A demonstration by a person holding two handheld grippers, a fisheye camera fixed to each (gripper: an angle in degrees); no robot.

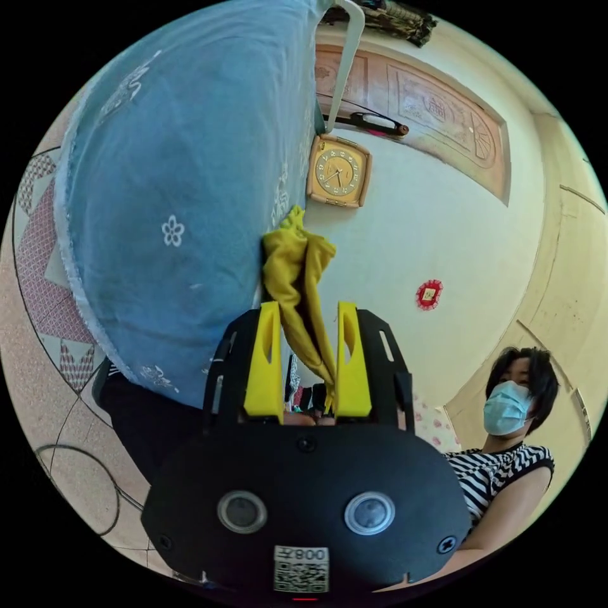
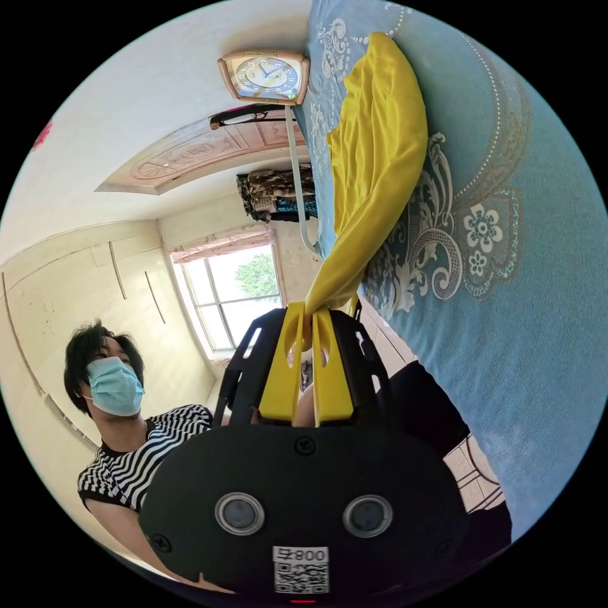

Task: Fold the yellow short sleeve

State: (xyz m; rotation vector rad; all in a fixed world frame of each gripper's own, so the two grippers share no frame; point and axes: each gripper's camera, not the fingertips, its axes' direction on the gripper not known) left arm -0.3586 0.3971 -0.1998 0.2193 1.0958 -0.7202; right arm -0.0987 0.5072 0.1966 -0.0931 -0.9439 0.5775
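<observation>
Yellow short sleeve (image 2: 380, 145) lies bunched on the blue embroidered cloth (image 2: 519, 304), pulled taut into a rope. Right gripper (image 2: 307, 316) jaws clamped on its end. Left gripper (image 1: 308, 313) jaws apart, a twisted yellow strand hanging between them, grip unclear

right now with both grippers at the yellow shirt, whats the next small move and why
Probably close the left gripper first: its fingers stand apart with a strand of the yellow short-sleeve shirt hanging loosely between them, while the right gripper already pinches its bunched corner over the blue patterned bedspread.
</observation>
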